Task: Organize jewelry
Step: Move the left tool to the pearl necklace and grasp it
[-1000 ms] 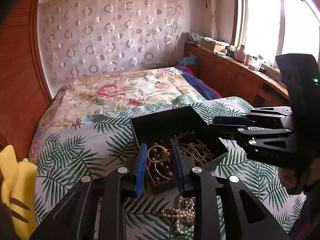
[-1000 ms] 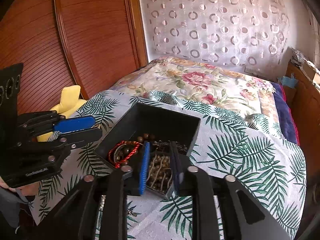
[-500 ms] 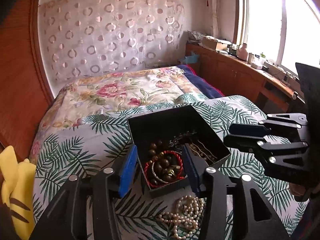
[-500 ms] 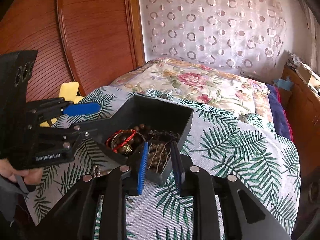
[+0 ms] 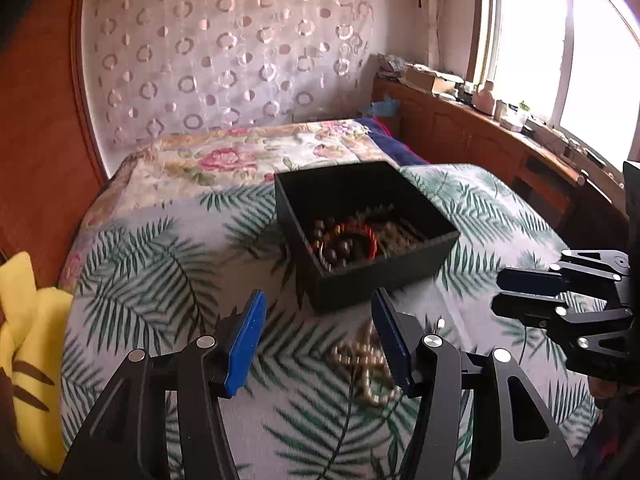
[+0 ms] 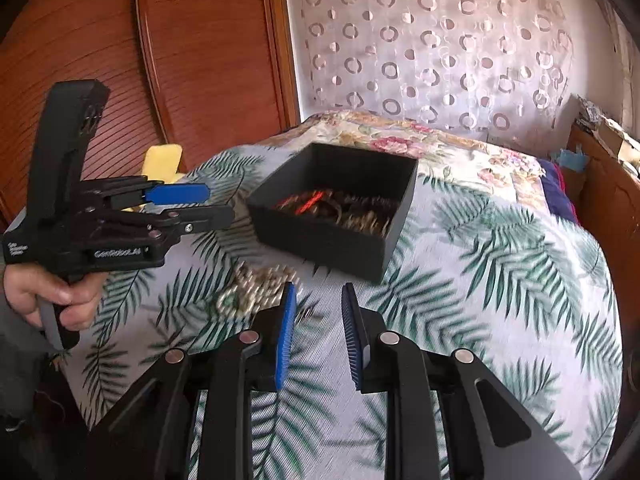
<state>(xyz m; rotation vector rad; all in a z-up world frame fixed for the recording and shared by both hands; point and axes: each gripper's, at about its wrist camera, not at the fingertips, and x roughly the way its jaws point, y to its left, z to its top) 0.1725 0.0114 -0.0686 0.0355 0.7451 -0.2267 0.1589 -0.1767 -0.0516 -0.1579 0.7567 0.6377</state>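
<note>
Pearls (image 5: 366,364) lie loose on the bed (image 5: 168,256) just before the black box (image 5: 384,276) of beads, both the left gripper (image 5: 320,336) and right gripper (image 6: 318,332) spread and empty, so collecting that strand looks next, calling for a low pinch.

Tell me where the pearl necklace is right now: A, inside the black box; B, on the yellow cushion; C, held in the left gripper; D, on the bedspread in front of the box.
D: the pearl necklace lies loose on the bedspread, in front of the black box, with nothing gripping it.
</note>
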